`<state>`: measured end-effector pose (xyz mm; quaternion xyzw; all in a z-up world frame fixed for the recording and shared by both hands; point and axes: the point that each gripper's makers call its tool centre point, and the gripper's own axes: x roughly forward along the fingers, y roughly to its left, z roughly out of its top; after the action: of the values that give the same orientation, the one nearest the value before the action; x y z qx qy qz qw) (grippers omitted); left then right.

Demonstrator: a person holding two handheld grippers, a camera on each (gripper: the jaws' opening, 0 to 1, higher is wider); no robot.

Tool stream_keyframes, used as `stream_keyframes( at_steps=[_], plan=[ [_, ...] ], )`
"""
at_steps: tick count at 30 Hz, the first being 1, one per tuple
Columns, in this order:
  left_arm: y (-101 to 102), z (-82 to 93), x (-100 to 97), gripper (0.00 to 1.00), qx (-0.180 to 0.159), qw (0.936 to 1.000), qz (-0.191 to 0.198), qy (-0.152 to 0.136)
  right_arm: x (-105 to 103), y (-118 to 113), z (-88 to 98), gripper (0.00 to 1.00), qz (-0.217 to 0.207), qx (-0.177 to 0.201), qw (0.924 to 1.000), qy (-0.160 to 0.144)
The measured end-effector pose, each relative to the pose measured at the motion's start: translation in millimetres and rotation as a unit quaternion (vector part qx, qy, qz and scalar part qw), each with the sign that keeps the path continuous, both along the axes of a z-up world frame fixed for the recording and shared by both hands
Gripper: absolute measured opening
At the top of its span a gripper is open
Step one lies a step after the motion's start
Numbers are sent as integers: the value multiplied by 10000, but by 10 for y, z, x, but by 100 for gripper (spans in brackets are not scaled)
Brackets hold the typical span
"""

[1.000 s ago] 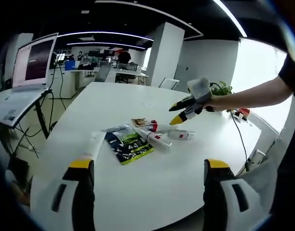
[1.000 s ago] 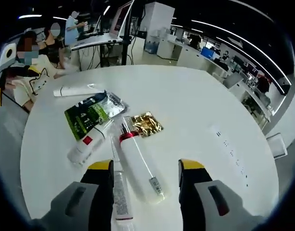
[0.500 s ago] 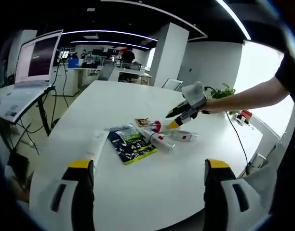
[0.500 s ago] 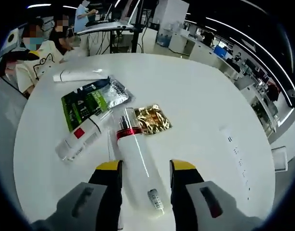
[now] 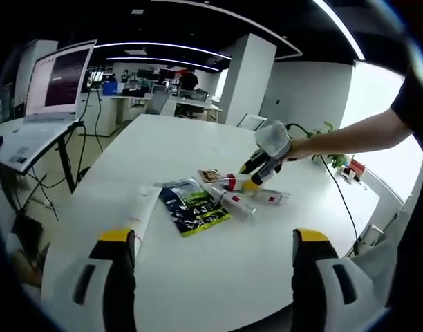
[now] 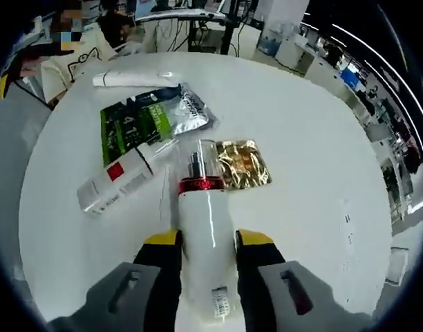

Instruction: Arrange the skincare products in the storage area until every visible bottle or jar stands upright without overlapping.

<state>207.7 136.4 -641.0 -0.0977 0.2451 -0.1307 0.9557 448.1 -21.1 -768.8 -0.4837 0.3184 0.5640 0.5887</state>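
While the right gripper (image 6: 204,242) has come down over the lying white bottle (image 6: 206,228) since a second ago, its jaws now flank the body closely, apparently touching, though a firm clamp cannot be confirmed. Left of the jaws lies a red-labelled bottle (image 6: 125,180); ahead, a gold sachet (image 6: 245,163), a green pouch (image 6: 151,119), then a white tube (image 6: 132,79). The left gripper (image 5: 208,238) hangs apart, well back from the cluster. Judged: grasping precedes standing the bottle upright.
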Motion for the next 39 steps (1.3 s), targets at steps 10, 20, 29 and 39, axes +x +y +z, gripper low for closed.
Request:
stream_keyframes(
  at_steps=[10,20,29,39],
  plan=[
    [21,-38,10,87,-4,10000,4,41,-27,4,-30,31,-201,-468,9970,577],
    [38,-79,37,86,7,10000,10,83,24,15,-83,30,-253,-525,9944,885],
    [26,-89,48,84,15,9999,-34,107,-31,-1,-39,28,-238,-492,9955,768],
    [21,-39,44,85,54,9999,-102,85,-62,0,47,27,-199,-298,9978,563]
  ],
)
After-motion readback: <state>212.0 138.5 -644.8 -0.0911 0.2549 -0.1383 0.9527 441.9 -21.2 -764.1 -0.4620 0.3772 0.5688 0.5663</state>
